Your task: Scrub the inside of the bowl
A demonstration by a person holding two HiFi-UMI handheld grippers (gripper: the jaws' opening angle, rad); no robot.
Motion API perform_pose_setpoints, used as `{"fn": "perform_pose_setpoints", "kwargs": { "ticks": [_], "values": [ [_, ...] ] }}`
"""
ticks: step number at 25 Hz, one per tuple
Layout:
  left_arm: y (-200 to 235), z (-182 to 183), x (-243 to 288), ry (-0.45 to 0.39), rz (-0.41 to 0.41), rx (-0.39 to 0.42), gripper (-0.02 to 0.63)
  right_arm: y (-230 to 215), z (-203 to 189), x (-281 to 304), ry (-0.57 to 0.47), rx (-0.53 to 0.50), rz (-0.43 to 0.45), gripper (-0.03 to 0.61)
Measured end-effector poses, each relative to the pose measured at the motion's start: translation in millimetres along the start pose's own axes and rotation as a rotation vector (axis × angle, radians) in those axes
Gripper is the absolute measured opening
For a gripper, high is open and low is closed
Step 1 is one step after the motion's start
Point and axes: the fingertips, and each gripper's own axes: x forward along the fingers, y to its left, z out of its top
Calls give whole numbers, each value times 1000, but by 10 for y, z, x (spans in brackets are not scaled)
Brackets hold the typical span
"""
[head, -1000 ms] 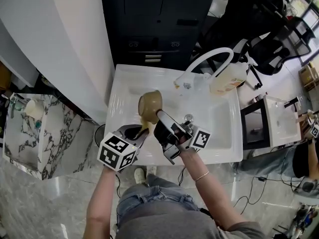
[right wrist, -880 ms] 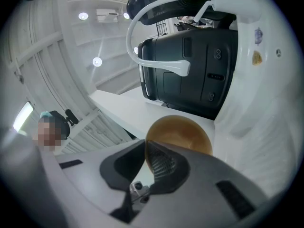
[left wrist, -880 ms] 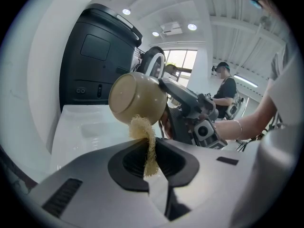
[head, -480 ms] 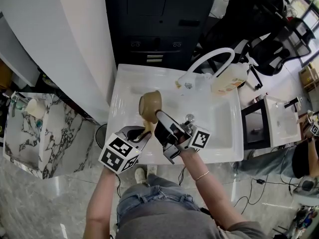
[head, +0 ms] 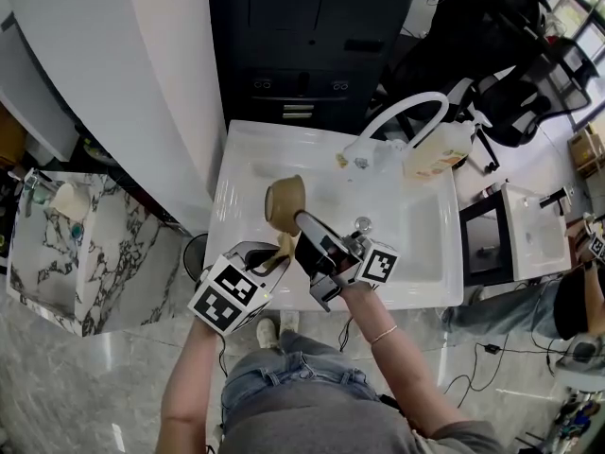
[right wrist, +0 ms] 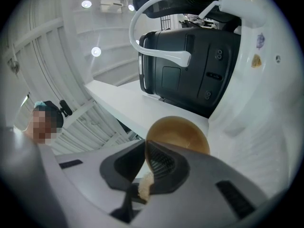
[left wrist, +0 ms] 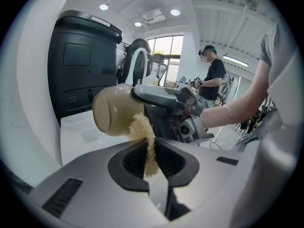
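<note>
Fingers [right wrist: 166,167] of the right gripper [right wrist: 144,148] pinch the bowl [head: 285,200] by its rim, tilting it over the sink [head: 421,230]. The left gripper [left wrist: 152,144] fingers [left wrist: 102,170] clamp a scrub pad [left wrist: 141,127] against its outer wall, apparently poised to scrub.

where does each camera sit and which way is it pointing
Head view: on the person's head, looking steeply down at the sink; both arms, left gripper and right gripper show.
Left gripper view: on the left gripper, along jaws shut on the pad, toward the bowl and right gripper.
Right gripper view: on the right gripper, along jaws clamping the bowl, toward the faucet.
All three share the bowl.
</note>
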Motion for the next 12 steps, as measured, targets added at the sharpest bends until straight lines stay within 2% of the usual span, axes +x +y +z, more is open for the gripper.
{"fn": "perform_pose_setpoints", "kwargs": {
  "ticks": [7,12],
  "values": [
    [-103,70,-138,1,-20,30,46,-63,-48,-34,30,-27,-67,26],
    [-89,107,-378,-38,-8,22,46,-159,-44,-103,-25,18,-103,23]
  ]
}}
